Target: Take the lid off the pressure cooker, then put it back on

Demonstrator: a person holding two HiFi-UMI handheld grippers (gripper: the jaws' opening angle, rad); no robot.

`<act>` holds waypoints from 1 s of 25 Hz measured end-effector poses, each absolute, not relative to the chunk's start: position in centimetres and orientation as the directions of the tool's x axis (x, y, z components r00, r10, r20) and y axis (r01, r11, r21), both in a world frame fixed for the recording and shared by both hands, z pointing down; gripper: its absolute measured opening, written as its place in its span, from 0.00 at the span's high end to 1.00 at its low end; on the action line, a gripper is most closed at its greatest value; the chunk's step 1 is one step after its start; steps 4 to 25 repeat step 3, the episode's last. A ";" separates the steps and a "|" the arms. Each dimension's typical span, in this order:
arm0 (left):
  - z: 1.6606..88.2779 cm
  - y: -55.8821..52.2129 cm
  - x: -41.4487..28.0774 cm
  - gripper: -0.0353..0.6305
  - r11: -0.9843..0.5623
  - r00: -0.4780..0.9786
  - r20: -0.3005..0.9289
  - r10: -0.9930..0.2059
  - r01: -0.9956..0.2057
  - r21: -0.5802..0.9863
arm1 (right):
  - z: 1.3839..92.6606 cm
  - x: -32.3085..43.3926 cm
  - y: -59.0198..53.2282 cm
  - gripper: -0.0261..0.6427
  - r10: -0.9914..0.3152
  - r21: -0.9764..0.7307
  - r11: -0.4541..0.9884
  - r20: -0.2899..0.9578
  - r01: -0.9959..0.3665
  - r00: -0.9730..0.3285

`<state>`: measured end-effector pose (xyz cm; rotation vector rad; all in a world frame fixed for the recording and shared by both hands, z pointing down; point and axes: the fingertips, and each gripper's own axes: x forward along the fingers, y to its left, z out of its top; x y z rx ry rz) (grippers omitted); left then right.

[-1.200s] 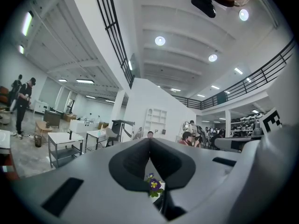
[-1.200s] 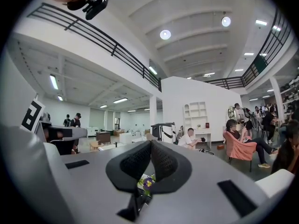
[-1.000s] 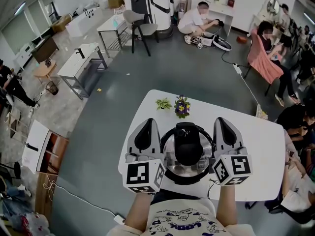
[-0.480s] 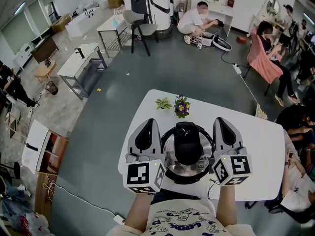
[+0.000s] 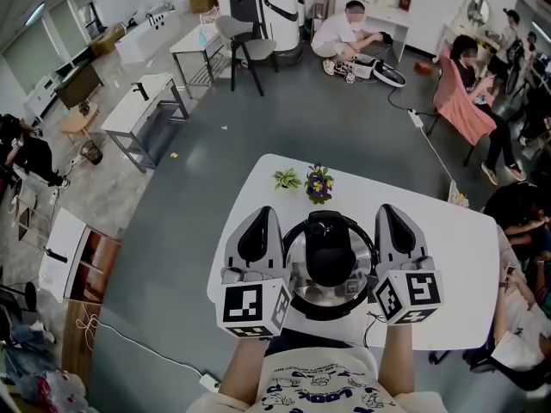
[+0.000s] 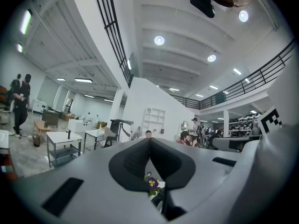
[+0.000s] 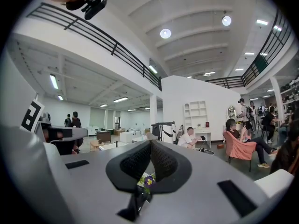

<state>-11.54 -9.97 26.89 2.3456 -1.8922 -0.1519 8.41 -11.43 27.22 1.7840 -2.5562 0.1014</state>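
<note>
pressure cooker (image 5: 330,275): set on the white bench (image 5: 456,256), near its front edge, between the two grippers.
lid (image 5: 331,256): seated on the cooker, with a black handle running across its top.
left gripper (image 5: 261,212): held level just beside the cooker's left side; contact with the pot cannot be made out.
left fingers (image 6: 133,161): brought fully together in the left gripper view, tips meeting, nothing held between them.
right gripper (image 5: 388,208): held level just beside the cooker's right side, mirroring the left one; contact cannot be made out.
right fingers (image 7: 136,161): pressed together in the right gripper view, with nothing caught between them.
purple flowers (image 5: 318,185): placed at the far edge of the bench beyond the cooker; glimpsed below the closed fingertips in both gripper views.
green plant (image 5: 287,179): stood just to the left of the flowers.
surroundings: a grey floor, metal tables at the left, and people sitting well apart from the bench.
</note>
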 end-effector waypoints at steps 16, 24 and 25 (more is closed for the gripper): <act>26.8 -10.1 -11.6 0.92 -0.209 0.212 0.001 -0.977 -0.965 0.160 | 27.1 8.4 -11.6 0.94 -0.936 -0.042 0.344 0.058 -0.938 -0.346; 26.8 -10.1 -11.6 0.92 -0.209 0.212 0.001 -0.977 -0.965 0.160 | 27.1 8.4 -11.6 0.94 -0.936 -0.042 0.344 0.058 -0.938 -0.346; 26.8 -10.1 -11.6 0.92 -0.209 0.212 0.001 -0.977 -0.965 0.160 | 27.1 8.4 -11.6 0.94 -0.936 -0.042 0.344 0.058 -0.938 -0.346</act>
